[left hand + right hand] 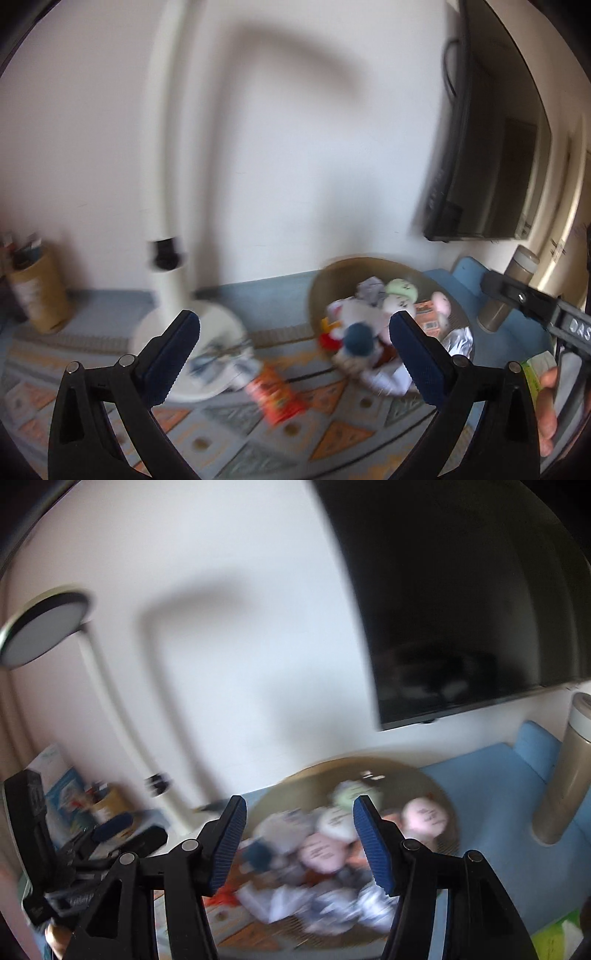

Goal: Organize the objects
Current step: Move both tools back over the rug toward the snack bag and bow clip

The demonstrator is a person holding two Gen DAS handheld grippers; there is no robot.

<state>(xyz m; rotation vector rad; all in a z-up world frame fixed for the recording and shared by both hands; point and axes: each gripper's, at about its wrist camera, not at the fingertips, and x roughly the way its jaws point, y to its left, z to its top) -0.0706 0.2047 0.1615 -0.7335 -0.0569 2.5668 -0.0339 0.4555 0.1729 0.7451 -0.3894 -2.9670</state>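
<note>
Overall, both views are smeared by motion blur, so we can read only coarse shapes. In the left wrist view, the left gripper (293, 356) has its jaws wide apart with nothing between them. In the right wrist view, the right gripper (299, 843) likewise has its jaws apart and holds nothing.

The task's things are a pile of small soft toys (384, 314) and wrapped items heaped in a round tan basket (325, 284), which sits on the worktop against the white wall. We make out pink, pale green and white rounded toys (332, 834), a dark blue ball-like piece, and crumpled silvery packets at the near rim of the basket (295, 779); faces or print on them cannot be resolved.

Only the left wrist view shows an orange-red packet (275, 397) lying on the patterned cloth (332, 439) outside the basket, near the white lamp base (221, 325). It also shows the right gripper's body at the right edge, with fingers (548, 406) around a green-yellow item that is cut off.

Only the right wrist view shows the lamp head (44, 627) and the left gripper's body at the left edge. Both views show a dark wall screen (461, 602) and a beige flask (569, 771), partly cropped.
</note>
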